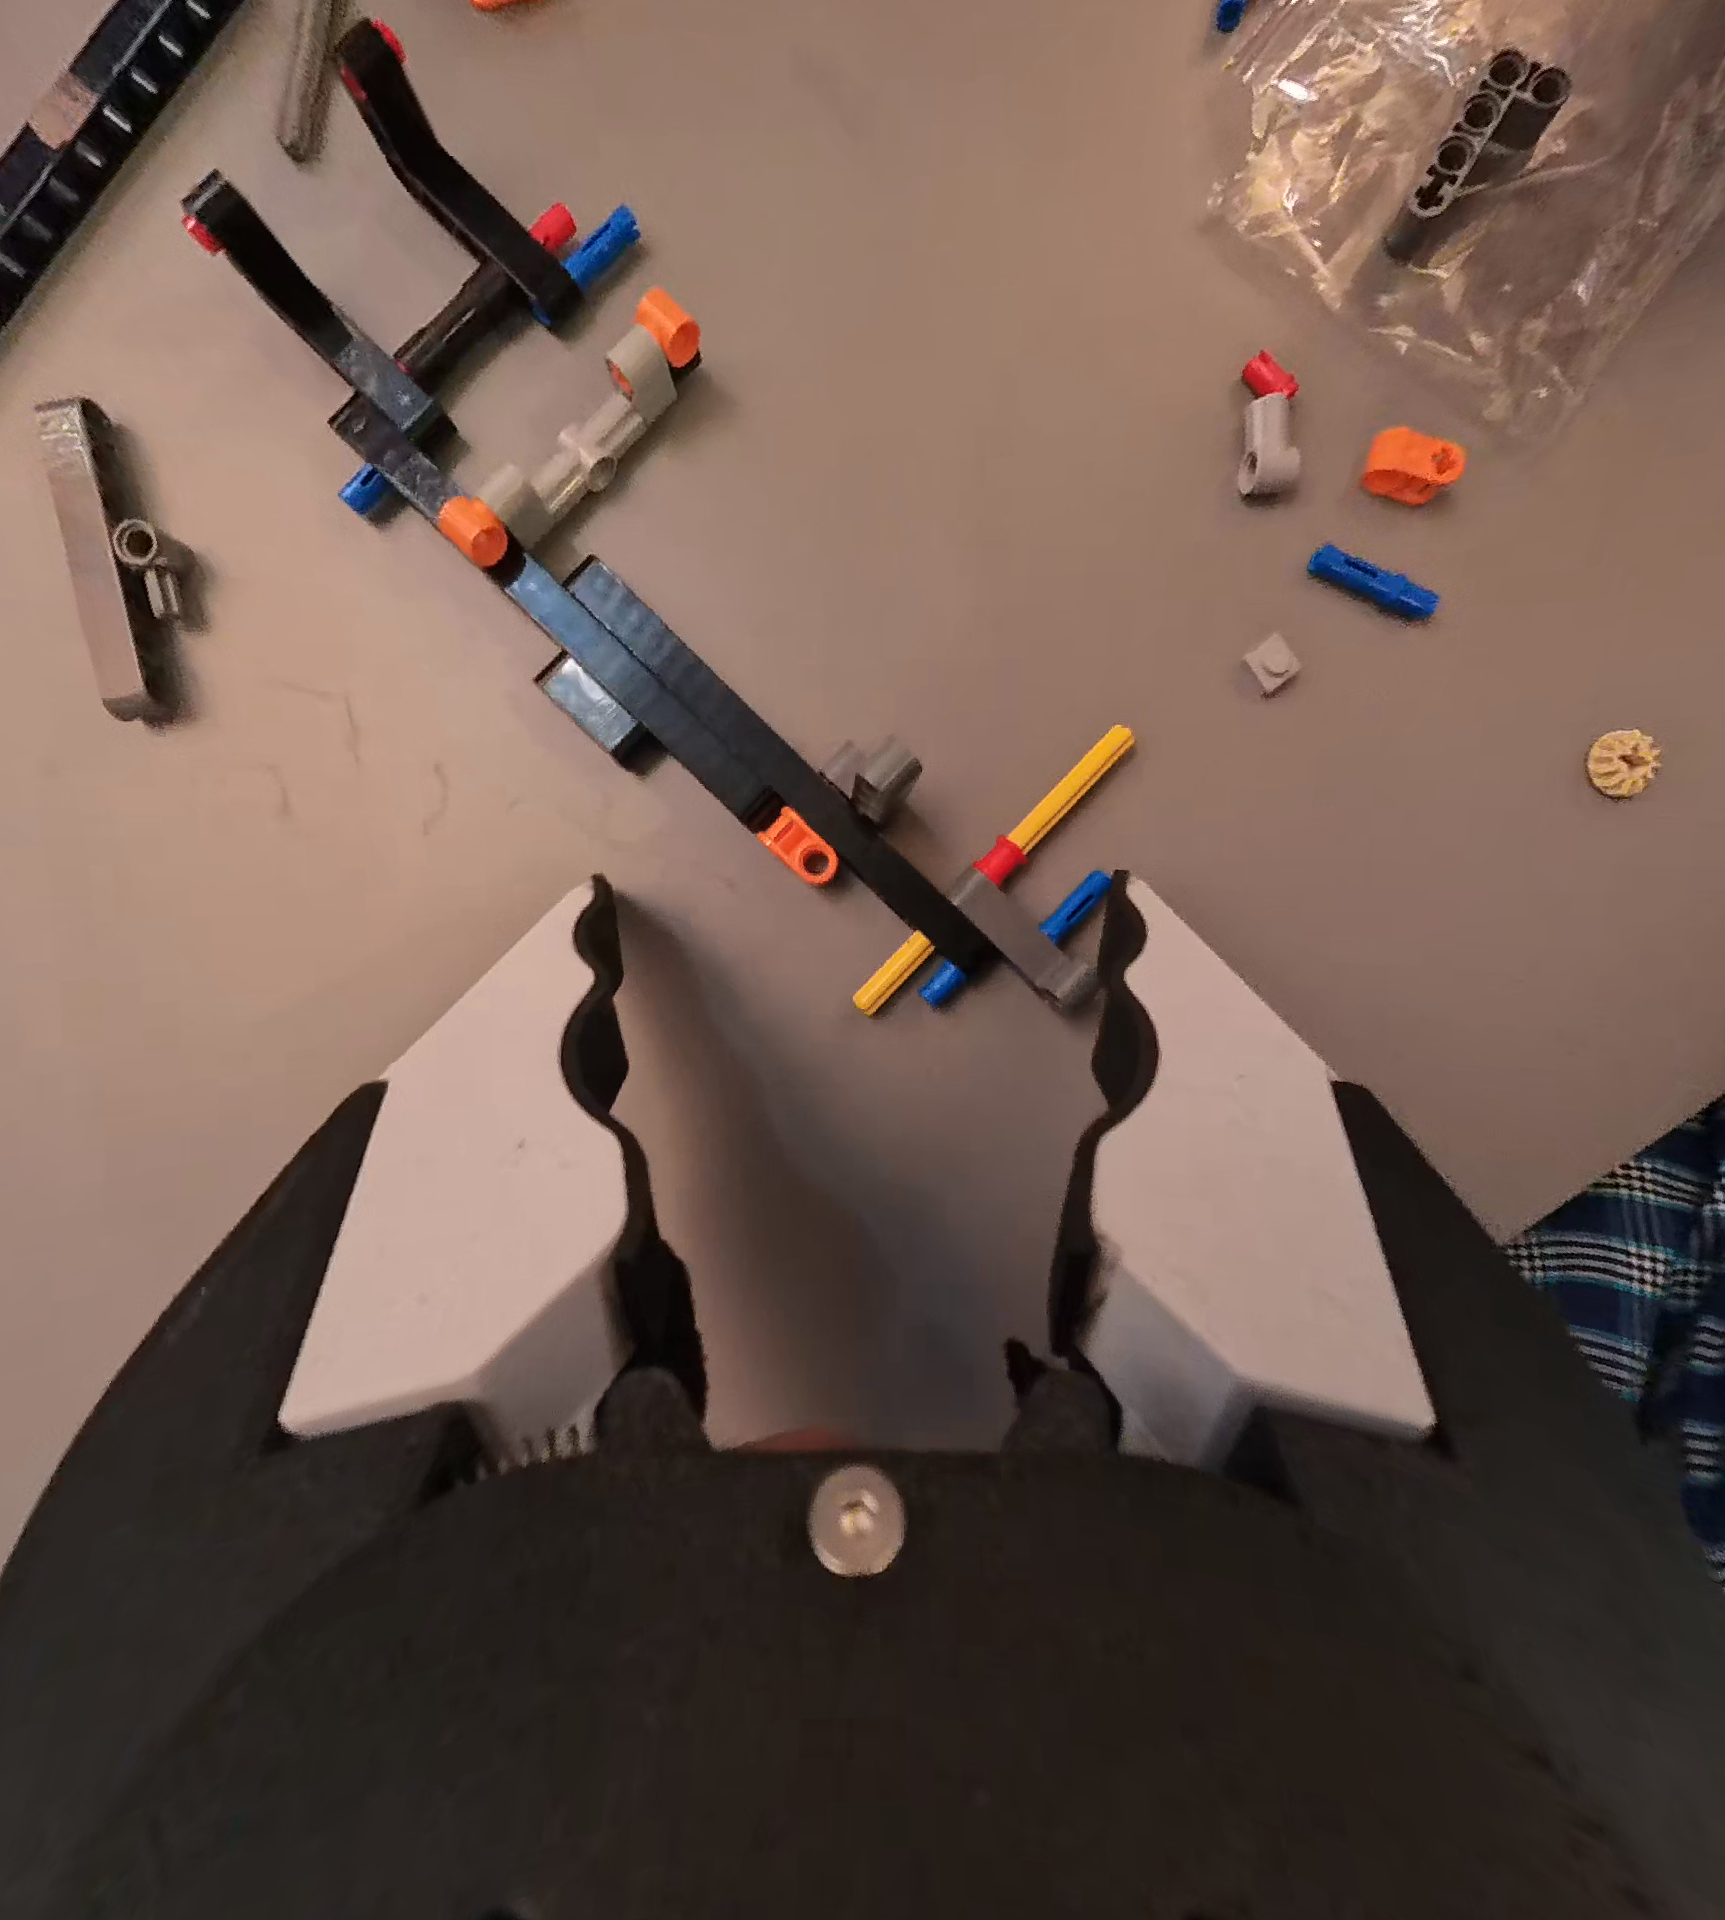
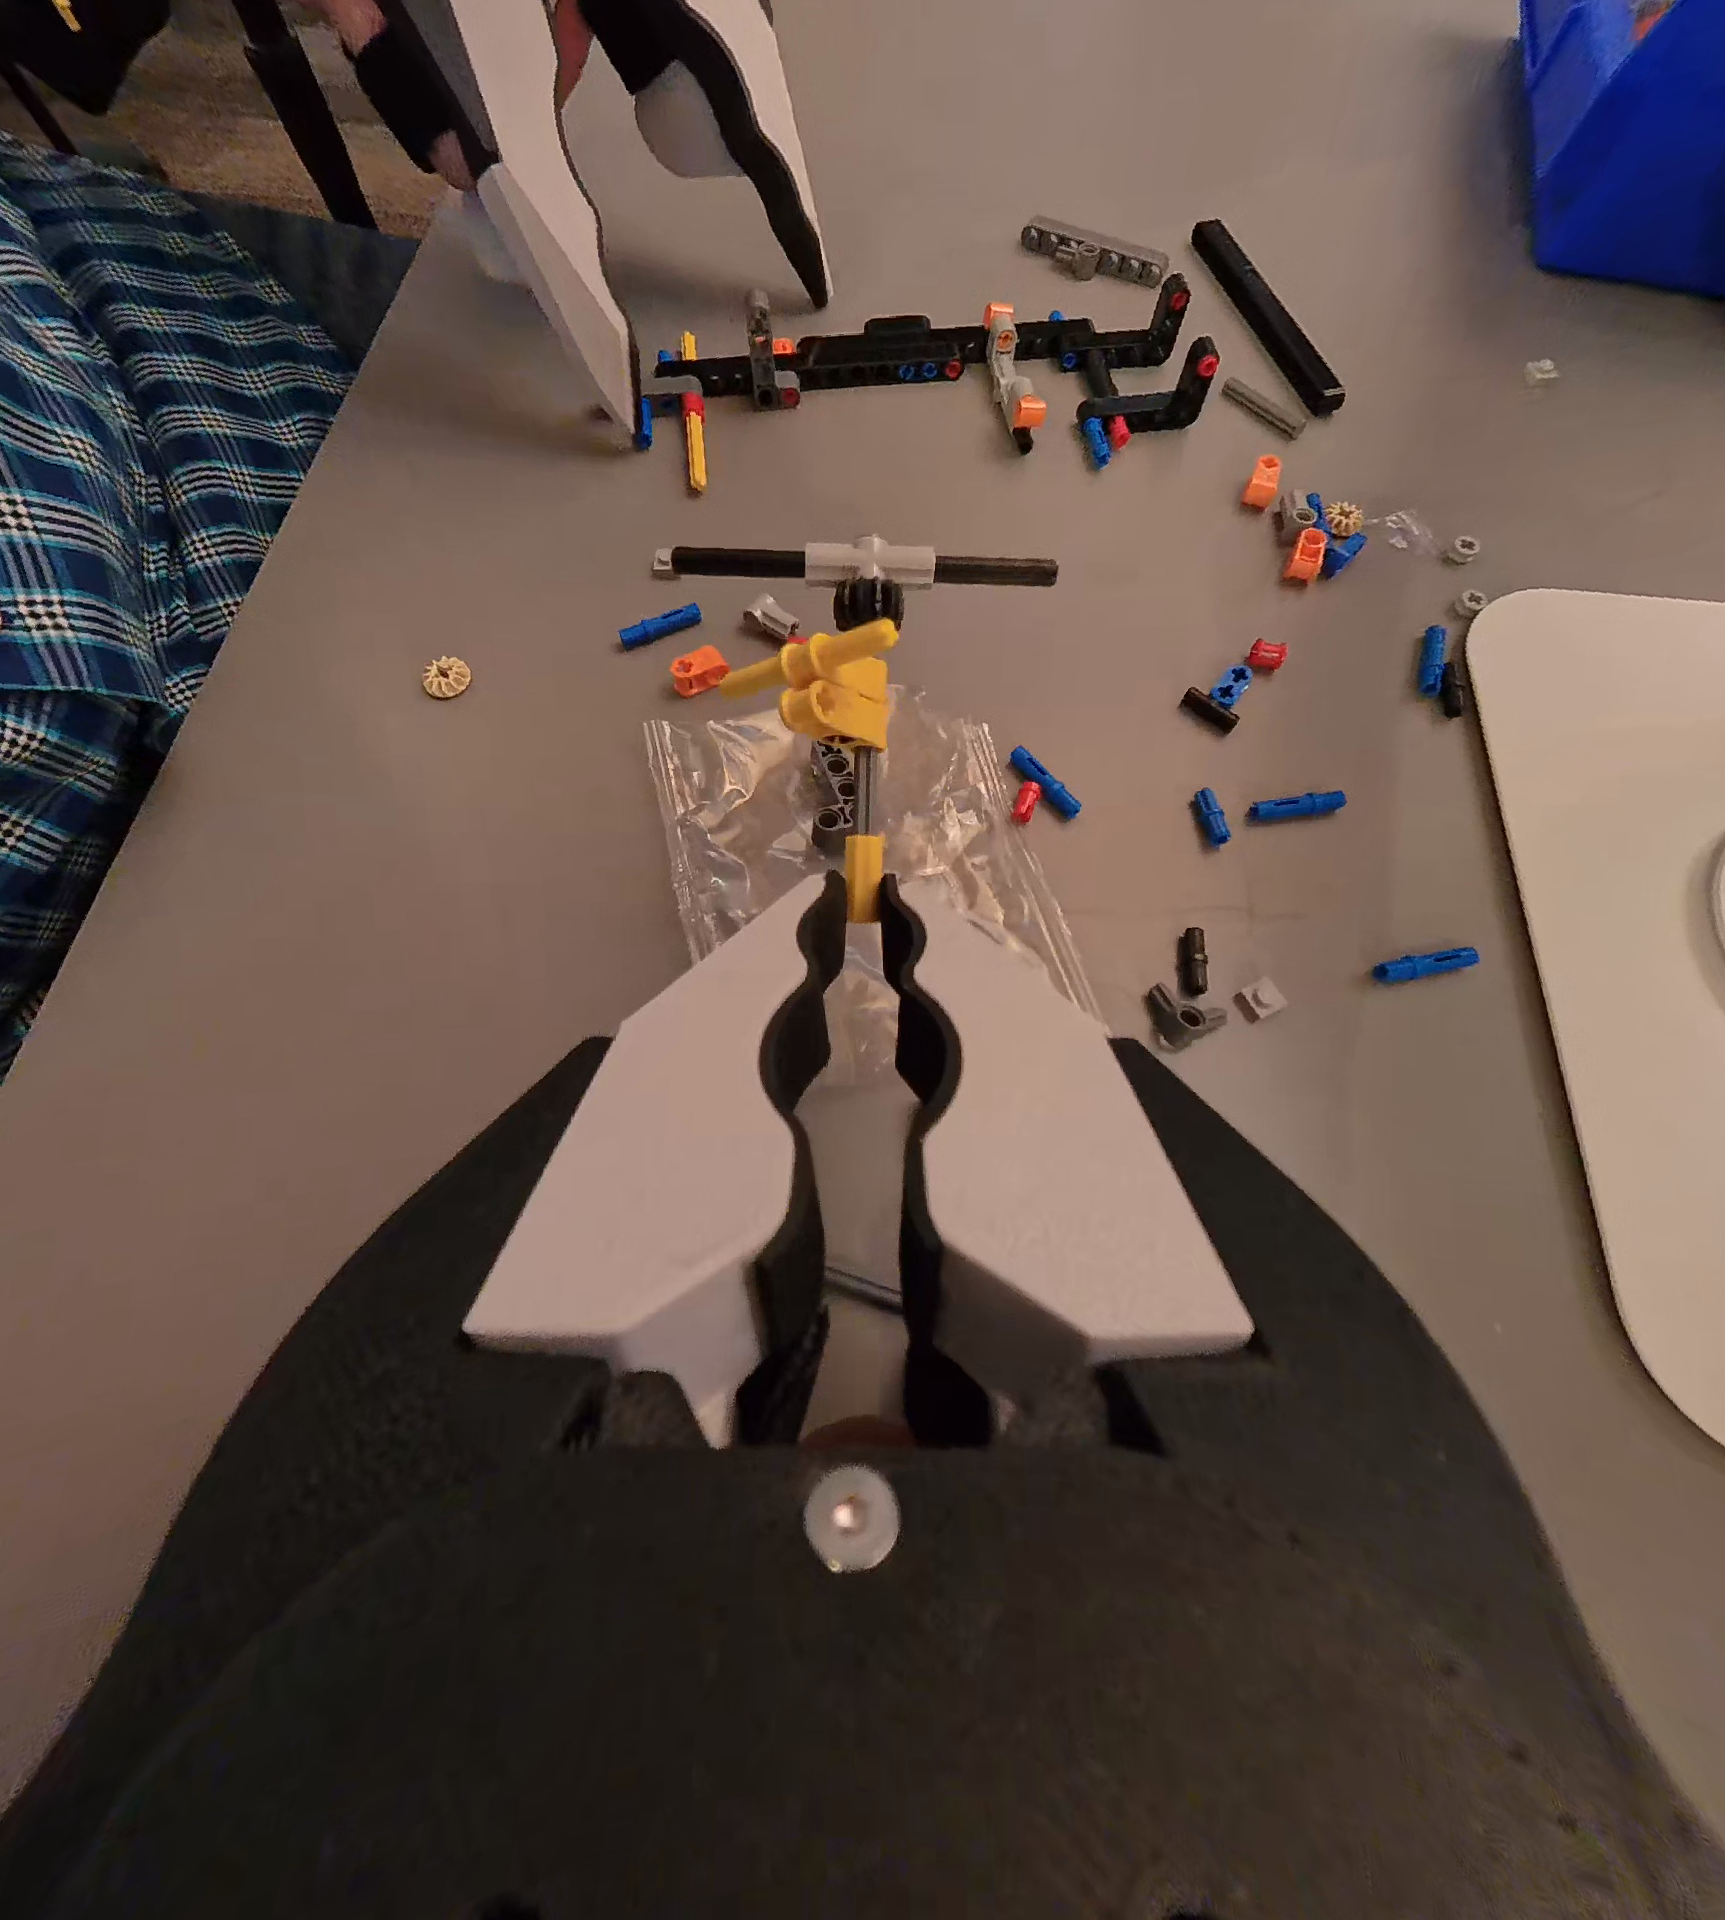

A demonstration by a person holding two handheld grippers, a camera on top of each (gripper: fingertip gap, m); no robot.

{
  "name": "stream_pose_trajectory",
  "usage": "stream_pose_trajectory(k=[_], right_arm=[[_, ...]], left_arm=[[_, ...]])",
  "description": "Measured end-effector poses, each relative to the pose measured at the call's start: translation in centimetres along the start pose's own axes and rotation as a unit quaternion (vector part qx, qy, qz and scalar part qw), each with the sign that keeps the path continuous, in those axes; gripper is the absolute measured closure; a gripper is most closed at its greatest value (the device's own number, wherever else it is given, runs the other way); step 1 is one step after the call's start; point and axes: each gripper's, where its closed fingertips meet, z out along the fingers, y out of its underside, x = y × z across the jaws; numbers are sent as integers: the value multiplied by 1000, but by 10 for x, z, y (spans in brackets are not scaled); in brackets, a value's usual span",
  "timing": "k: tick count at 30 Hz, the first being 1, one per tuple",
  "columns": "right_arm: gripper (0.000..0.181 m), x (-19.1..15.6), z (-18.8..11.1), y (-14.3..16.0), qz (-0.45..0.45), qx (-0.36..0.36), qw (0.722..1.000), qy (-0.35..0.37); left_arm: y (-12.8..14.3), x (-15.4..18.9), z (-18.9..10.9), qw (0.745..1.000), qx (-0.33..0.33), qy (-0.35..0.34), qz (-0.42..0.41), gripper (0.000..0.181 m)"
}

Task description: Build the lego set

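Right gripper [image 2: 863,899] is clamped on a small yellow axle subassembly [image 2: 842,707], held above the desk [image 2: 318,935]. Left gripper [image 1: 863,997] is spread, holding nothing, beside the long black beam frame [image 1: 650,675]. Maybe halfway; loose pins [image 2: 1294,805] everywhere.

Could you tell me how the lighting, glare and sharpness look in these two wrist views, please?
Left wrist view: dim warm light, glare on the plastic bag, table edge bowed by wide-angle distortion. Right wrist view: similarly dim, the held yellow assembly sharp, soft blur towards the frame edges.
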Motion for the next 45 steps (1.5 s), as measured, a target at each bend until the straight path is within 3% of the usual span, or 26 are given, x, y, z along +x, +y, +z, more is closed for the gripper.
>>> stream_pose_trajectory(k=[24,45], right_arm=[[177,0,-2,2,-1,1,1000,0],[177,1,-2,2,0,0,1000,2]], left_arm=[[-5,-1,4,996,-10,17,81,106],[3,-21,-8,997,-14,4,72,101]])
